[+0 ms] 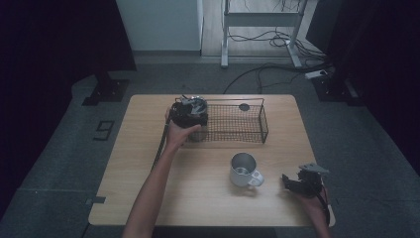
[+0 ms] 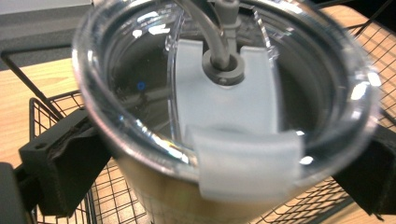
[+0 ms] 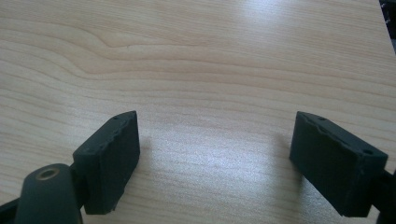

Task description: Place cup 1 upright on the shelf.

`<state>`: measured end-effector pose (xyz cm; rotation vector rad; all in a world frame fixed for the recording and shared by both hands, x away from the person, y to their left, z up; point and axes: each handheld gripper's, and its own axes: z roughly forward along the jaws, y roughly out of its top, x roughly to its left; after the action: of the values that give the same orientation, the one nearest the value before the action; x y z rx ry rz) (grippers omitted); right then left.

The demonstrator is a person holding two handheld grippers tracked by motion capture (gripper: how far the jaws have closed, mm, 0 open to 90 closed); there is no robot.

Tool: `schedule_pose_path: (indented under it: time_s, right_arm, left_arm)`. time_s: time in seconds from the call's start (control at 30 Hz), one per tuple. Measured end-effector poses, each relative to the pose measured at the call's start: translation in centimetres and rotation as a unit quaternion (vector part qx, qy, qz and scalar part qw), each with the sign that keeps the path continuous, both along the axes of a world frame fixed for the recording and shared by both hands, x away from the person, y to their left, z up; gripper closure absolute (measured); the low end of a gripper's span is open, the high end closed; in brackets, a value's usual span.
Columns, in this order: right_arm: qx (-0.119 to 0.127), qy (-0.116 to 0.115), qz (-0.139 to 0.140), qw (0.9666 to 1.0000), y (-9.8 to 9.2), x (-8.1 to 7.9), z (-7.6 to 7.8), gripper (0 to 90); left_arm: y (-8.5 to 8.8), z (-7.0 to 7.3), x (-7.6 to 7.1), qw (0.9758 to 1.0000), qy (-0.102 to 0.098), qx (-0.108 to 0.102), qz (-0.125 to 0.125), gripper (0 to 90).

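- In the high view the left gripper (image 1: 189,113) sits in the upper middle of the frame, at the left end of a black wire basket (image 1: 260,119) on the wooden table (image 1: 148,163).
- The left gripper view has a tumbler (image 2: 187,186) with a clear lid (image 2: 224,112) taking up most of the frame; the two black jaws press against its sides at lower left and lower right, so the gripper is clamped around it.
- The lid carries a frosted white slider (image 2: 233,121) and a grey straw fitting (image 2: 223,65) near the top centre of that frame.
- Basket mesh shows behind and below the tumbler; whether its base touches the basket floor I cannot tell.
- A small dark round object (image 1: 244,106) lies at the far side of the basket.
- A metal mug (image 1: 243,170) with a handle stands on the table just below the frame's centre, apart from the basket.
- The right gripper (image 1: 301,182) is at the lower right of the high view, near the table's edge, right of the mug.
- In the right gripper view its jaws stand wide apart over bare wood grain, holding nothing.
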<state>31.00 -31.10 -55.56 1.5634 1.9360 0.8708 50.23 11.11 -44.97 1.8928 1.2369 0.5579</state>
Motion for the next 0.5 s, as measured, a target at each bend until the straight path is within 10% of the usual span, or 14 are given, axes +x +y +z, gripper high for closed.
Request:
schedule_pose_path:
  time_s: [0.5]
  right_arm:
    - [0.000,0.000,0.000,1.0000,0.0,0.0,0.0,15.6]
  left_arm:
    - [1.0,1.3,-2.4,0.9995,-0.028,-0.010,-0.010,0.7]
